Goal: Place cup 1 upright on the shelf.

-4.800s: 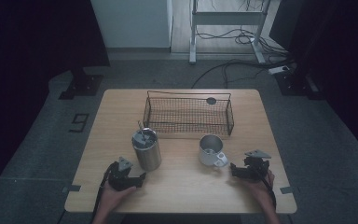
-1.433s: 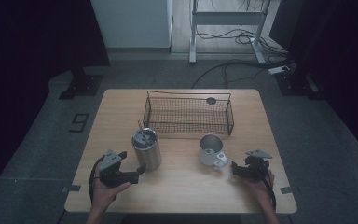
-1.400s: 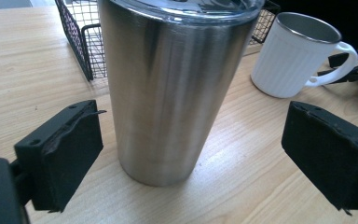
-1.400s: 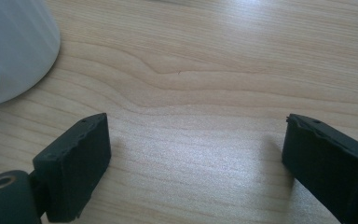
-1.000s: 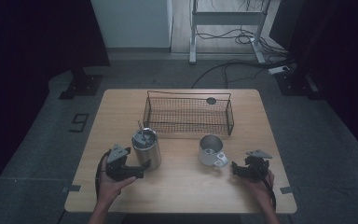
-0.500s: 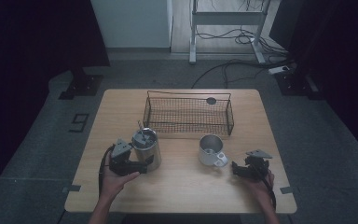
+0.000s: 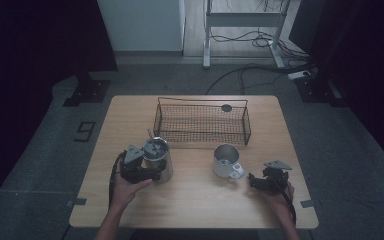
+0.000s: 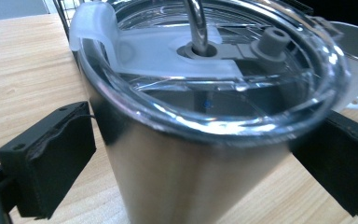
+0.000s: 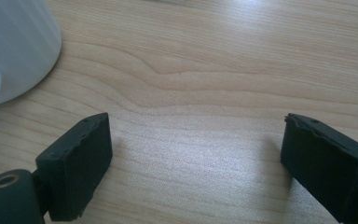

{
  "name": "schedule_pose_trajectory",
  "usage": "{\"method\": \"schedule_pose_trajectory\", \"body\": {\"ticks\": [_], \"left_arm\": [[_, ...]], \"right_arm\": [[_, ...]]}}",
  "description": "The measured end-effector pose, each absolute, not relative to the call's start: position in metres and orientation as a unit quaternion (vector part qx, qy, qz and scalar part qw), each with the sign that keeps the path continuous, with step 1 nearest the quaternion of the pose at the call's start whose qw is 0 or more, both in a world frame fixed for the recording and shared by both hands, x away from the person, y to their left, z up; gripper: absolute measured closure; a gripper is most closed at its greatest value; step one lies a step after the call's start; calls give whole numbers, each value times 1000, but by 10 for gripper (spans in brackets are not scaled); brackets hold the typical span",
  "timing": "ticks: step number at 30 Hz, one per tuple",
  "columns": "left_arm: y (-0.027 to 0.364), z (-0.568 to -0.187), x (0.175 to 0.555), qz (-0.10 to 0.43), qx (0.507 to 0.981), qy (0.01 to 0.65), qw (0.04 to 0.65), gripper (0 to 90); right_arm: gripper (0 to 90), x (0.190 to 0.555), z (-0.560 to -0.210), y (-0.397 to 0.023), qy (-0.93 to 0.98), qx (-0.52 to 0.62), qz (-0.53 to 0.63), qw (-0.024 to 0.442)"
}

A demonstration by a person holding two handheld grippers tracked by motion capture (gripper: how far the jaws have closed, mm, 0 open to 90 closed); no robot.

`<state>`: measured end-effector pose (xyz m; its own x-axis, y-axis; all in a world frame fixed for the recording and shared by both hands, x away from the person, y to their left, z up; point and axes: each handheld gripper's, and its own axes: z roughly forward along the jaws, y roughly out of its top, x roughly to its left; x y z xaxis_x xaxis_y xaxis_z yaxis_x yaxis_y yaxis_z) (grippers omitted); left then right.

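Note:
A steel tumbler with a clear lid and a metal straw stands on the wooden table, left of centre. My left gripper is open and straddles the tumbler. One black jaw stands on each side of its wall, very close to it. A white mug stands right of centre, its handle toward the front right. My right gripper rests low over the table just right of the mug, open, with bare wood between its jaws.
A black wire basket stands behind the tumbler and the mug at the middle back of the table. A small dark round object lies at its far right. Beyond the table are the floor, cables and a metal stand.
My left gripper has moved from the front left of the table forward and right, up to the tumbler, which now stands between its jaws. The right gripper has stayed in place.

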<state>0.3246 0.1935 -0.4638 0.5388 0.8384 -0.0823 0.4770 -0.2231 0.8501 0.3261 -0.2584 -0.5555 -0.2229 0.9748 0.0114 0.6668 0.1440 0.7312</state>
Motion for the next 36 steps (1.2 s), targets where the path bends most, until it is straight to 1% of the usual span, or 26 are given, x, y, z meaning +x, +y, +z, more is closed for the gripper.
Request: {"method": "schedule_pose_trajectory", "body": {"ticks": [9,18,26,36], "left_arm": [[188,-466,332,203,756,431,448,2],[178,-475,344,208,751,441,445,2],[177,-476,343,219,750,432,449,25],[177,-475,342,222,750,437,444,31]], "right_arm": [[87,326,-555,-258,716,573,315,244],[87,326,-555,-258,716,573,315,245],[88,326,-555,-258,716,573,315,244],[89,326,-555,-258,715,574,315,245]]}}
